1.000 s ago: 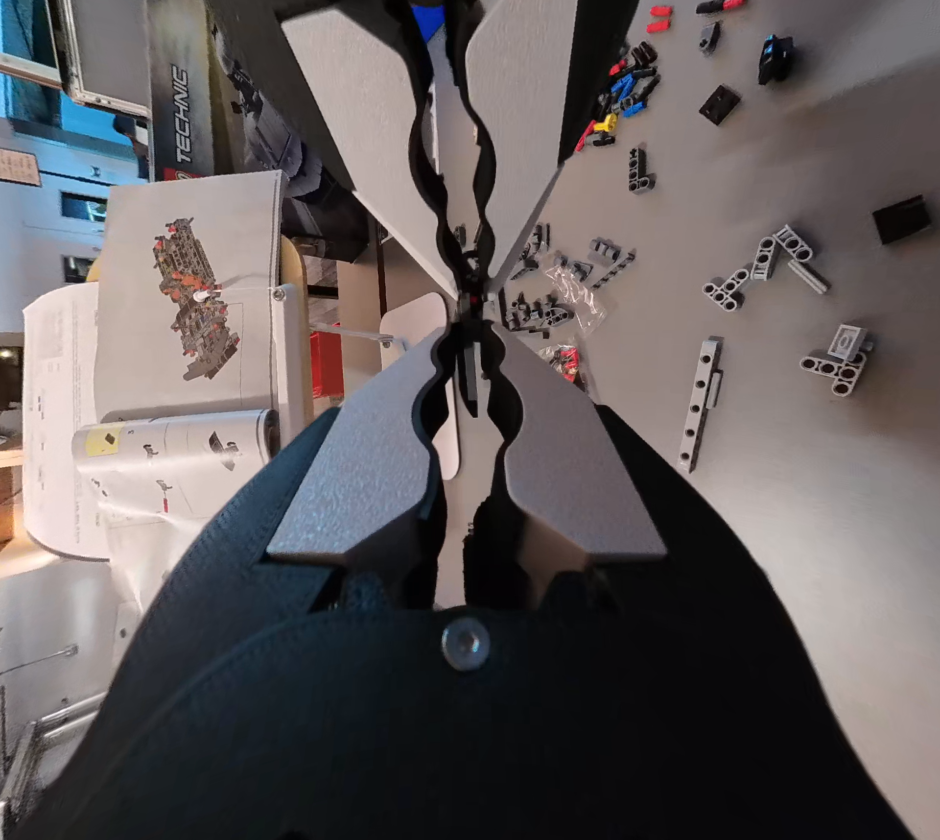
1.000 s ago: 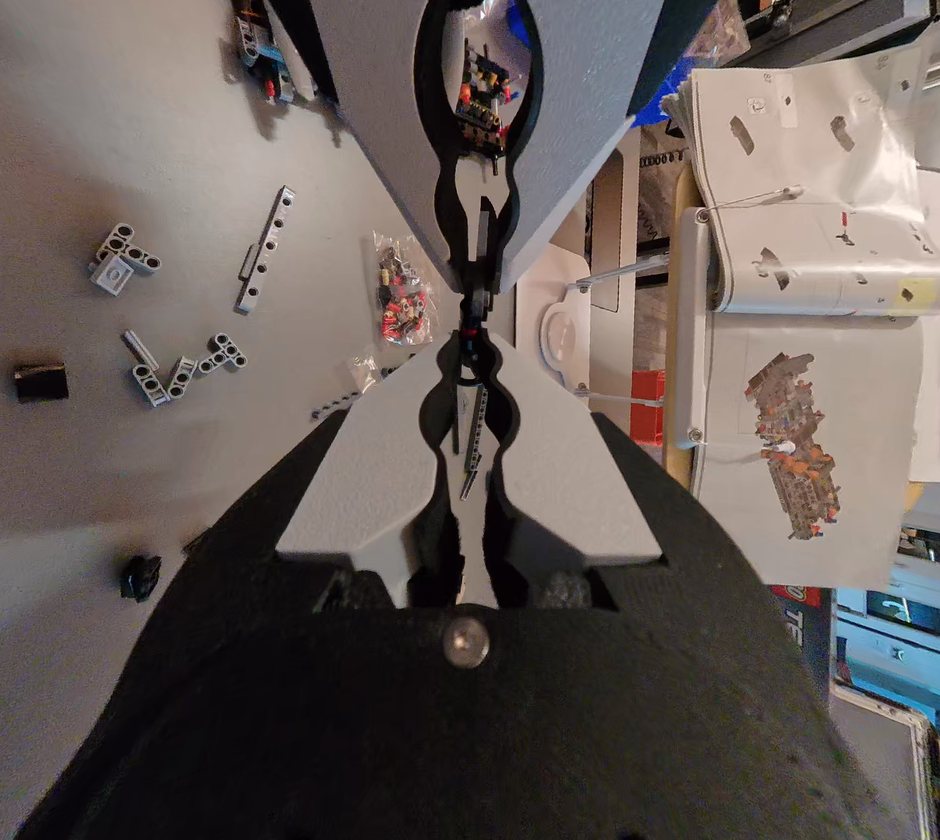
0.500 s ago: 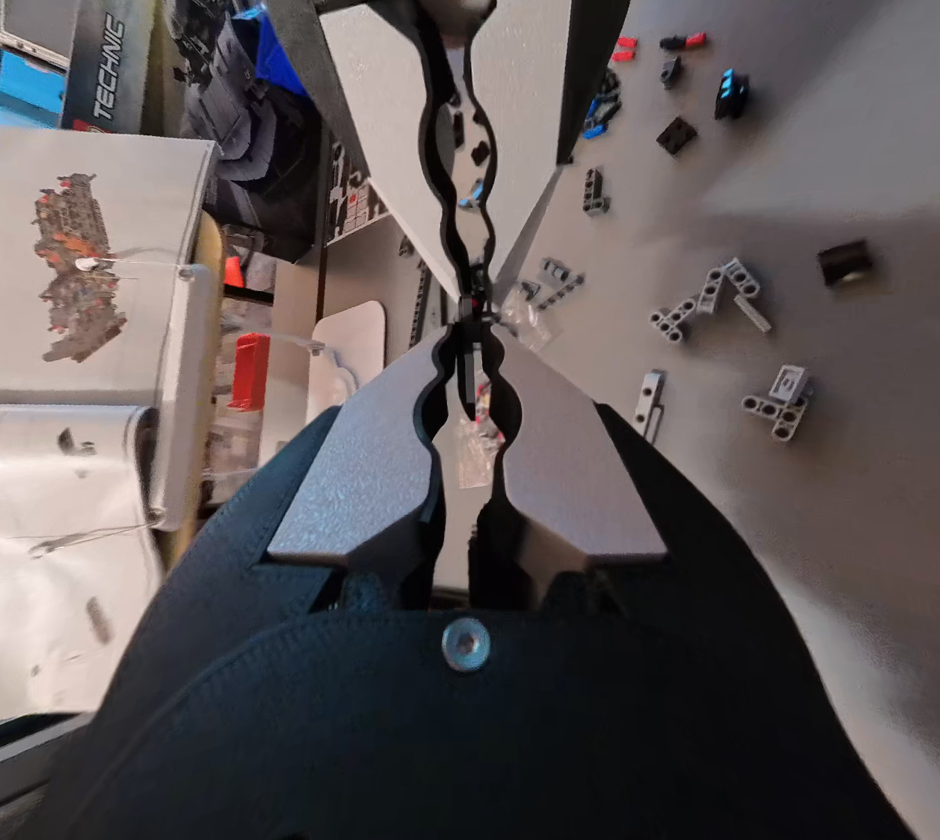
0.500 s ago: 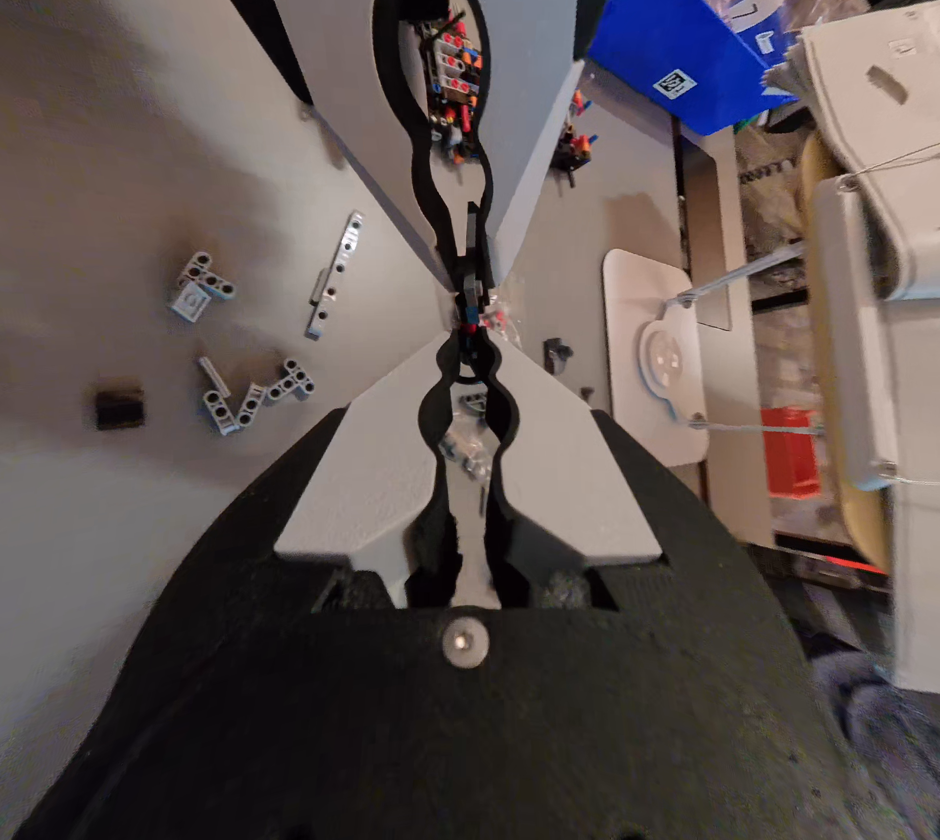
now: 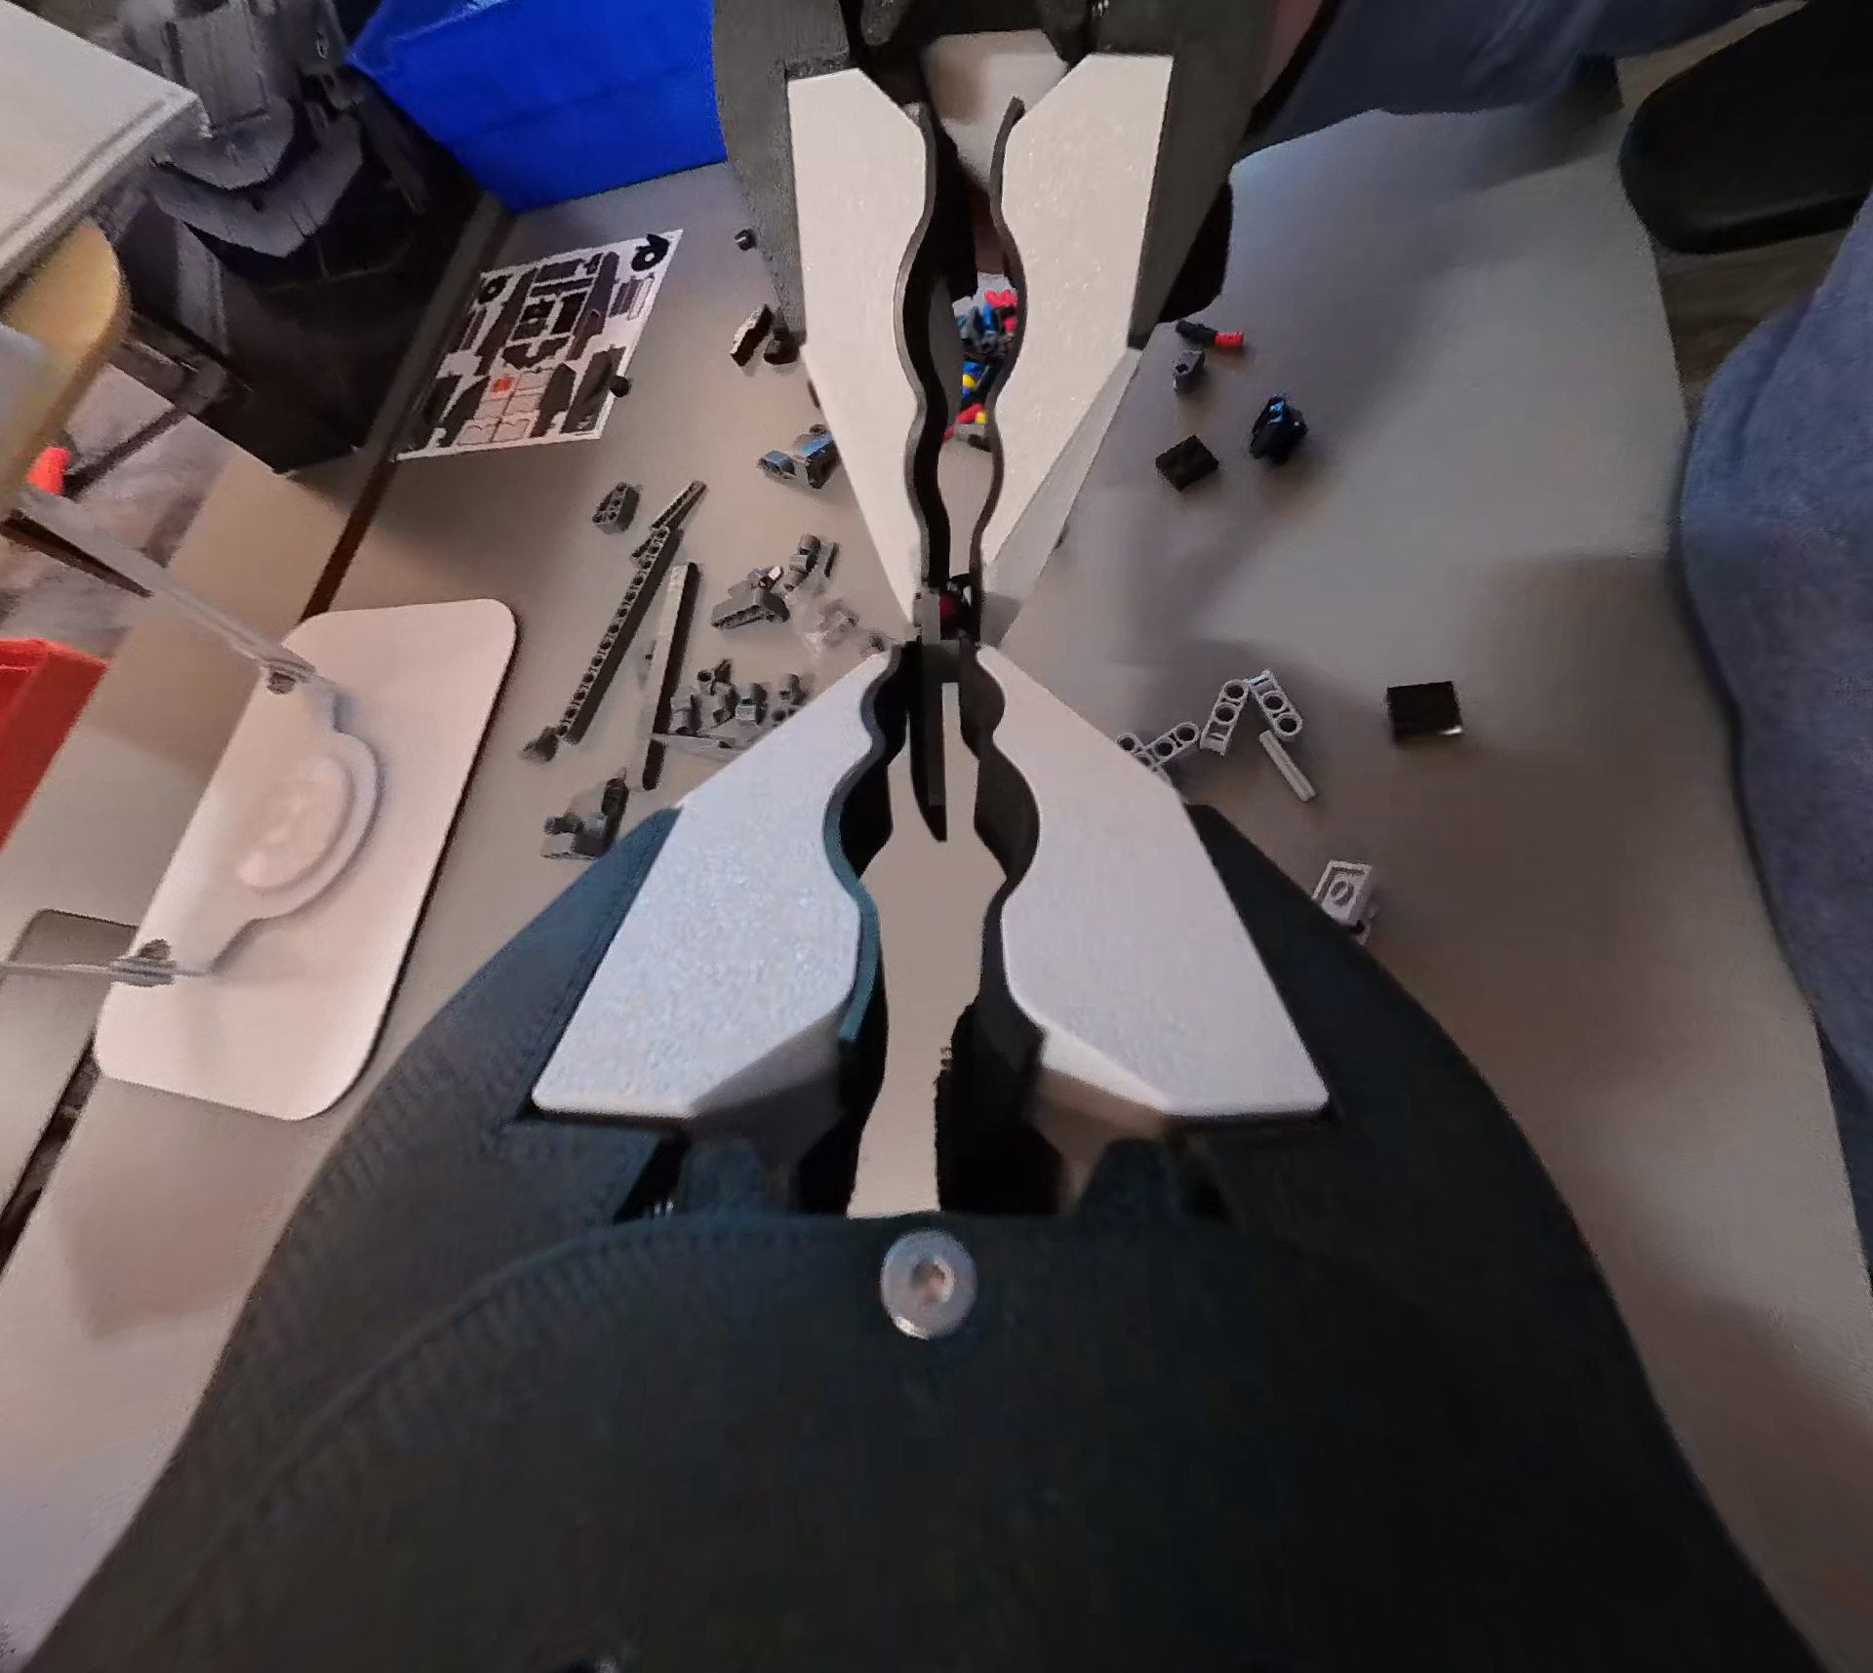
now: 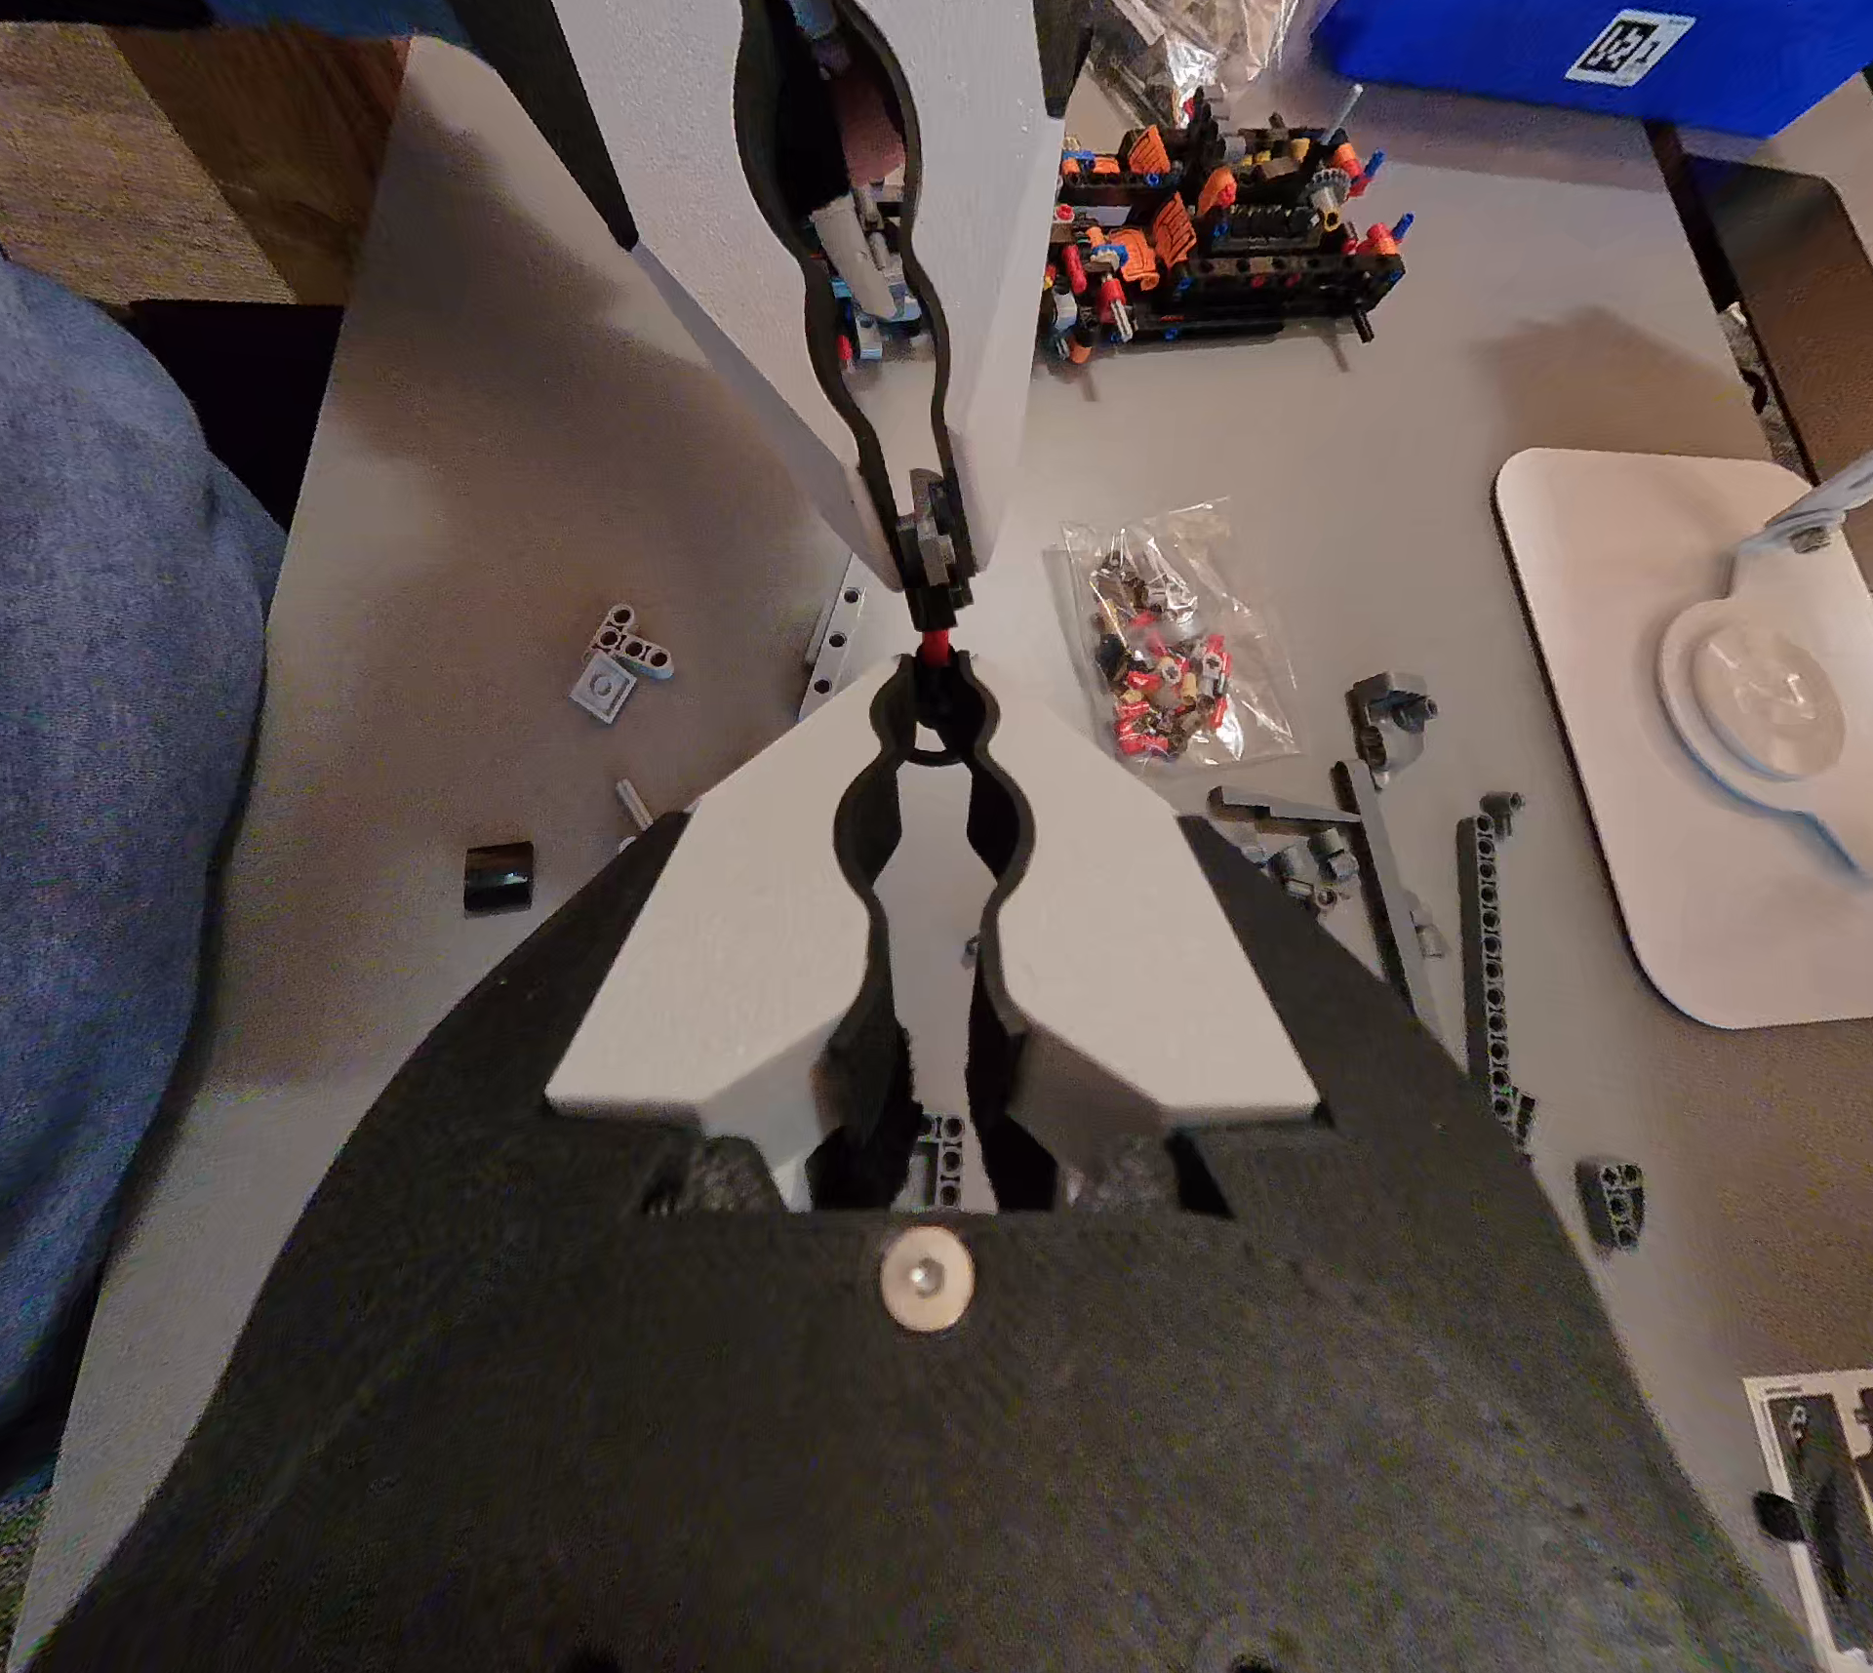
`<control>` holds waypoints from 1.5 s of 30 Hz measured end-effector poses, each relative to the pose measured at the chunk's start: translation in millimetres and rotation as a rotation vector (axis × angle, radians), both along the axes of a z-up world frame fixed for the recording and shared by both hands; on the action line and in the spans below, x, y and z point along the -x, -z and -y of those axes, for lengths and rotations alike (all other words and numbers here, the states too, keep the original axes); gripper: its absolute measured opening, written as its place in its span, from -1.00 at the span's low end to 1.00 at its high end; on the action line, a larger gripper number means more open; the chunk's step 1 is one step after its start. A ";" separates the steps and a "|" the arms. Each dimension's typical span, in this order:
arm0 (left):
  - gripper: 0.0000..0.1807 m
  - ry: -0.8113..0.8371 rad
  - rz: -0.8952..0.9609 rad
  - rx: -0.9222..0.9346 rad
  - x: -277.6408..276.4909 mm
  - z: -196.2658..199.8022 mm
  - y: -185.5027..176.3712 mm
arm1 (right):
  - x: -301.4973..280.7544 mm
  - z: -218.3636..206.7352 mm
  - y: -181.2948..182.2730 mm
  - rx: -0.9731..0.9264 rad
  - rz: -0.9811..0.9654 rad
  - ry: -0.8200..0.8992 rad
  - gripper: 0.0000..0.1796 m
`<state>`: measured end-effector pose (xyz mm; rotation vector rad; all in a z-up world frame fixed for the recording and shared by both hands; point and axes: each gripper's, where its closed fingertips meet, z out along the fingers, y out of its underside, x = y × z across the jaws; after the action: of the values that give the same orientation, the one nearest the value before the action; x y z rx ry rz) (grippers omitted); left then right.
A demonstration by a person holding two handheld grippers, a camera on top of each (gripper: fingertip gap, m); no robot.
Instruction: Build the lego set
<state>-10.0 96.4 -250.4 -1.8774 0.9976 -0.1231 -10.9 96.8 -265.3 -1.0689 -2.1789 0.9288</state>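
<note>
My left gripper (image 5: 938, 662) is shut on a thin dark grey lego piece (image 5: 929, 753) that runs back between its fingers. My right gripper (image 6: 932, 682) is shut on a small red and black pin (image 6: 933, 646). The two grippers meet tip to tip above the grey table (image 5: 1318, 368). The pin's end touches the grey piece (image 6: 924, 525) held in the left gripper (image 6: 927, 555), which comes in from the top of the right wrist view. In the left wrist view the right gripper (image 5: 950, 601) comes in from the top with the red pin (image 5: 951, 608) at its tips.
A partly built black and orange lego model (image 6: 1226, 246) and a clear bag of small parts (image 6: 1166, 662) lie on the table. Loose grey beams (image 5: 1226, 722), long dark beams (image 5: 618, 631), a sticker sheet (image 5: 537, 347), a white stand base (image 5: 294, 854) and a blue bin (image 5: 568, 64) surround the work spot. A person's blue-clothed leg (image 5: 1774, 611) is at the table's edge.
Both grippers have swung round together, still tip to tip and shut on their pieces. The instruction booklet has left both views; the blue bin and the person's legs have come in.
</note>
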 end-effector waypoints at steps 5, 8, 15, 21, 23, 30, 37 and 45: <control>-0.91 -0.006 0.072 0.038 -0.4 -1.4 3.6 | -1.5 -0.9 1.0 0.056 0.011 0.001 -0.97; -0.91 -0.008 0.081 0.048 -0.3 -1.7 6.0 | -1.7 -1.4 3.6 0.068 0.015 0.003 -0.97; -0.91 -0.002 0.028 0.124 2.6 0.7 20.9 | -1.5 -2.5 19.8 -0.023 0.068 -0.004 -0.97; -0.91 -0.053 -0.087 0.244 19.6 -1.2 53.3 | -2.7 -17.1 40.8 -0.042 0.122 0.036 -0.97; -0.91 -0.074 -0.147 0.289 25.4 -3.9 69.6 | -4.7 -18.6 44.4 -0.035 0.126 0.043 -0.97; -0.91 -0.072 -0.202 0.399 24.8 -6.6 101.2 | -9.4 -21.9 47.0 0.009 0.126 0.050 -0.96; -0.73 -0.116 -0.194 0.338 29.3 -12.0 89.9 | -8.7 -19.7 46.8 0.041 0.109 0.037 -0.97; -0.77 0.067 -0.270 0.012 -14.5 -14.5 33.2 | -11.0 -14.7 45.9 0.050 0.124 0.009 -0.97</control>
<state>4.5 110.9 -283.6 -1.9053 1.2456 0.0875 0.1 111.5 -311.2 -1.1883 -2.2592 0.9398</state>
